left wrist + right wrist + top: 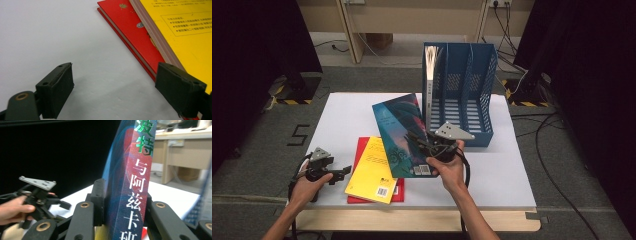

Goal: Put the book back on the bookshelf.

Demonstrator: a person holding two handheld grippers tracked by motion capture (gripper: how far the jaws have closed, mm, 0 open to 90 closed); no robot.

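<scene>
Near edge: left gripper (343, 171) sits low over the white table (342, 115), jaws wide apart with nothing between them, tips just beside the red book (360, 150) and the yellow book (374, 170) stacked on it. Right gripper (422, 141) is clamped on the spine of the blue book (399, 132), pads pressing both covers in the right gripper view, book lifted off the table and tilted, lower corner over the yellow book's edge. Behind it the blue file rack (469, 107) stands at the table's far side, one white binder (430, 80) upright in its leftmost slot, blue book just beside the rack's front left corner.
</scene>
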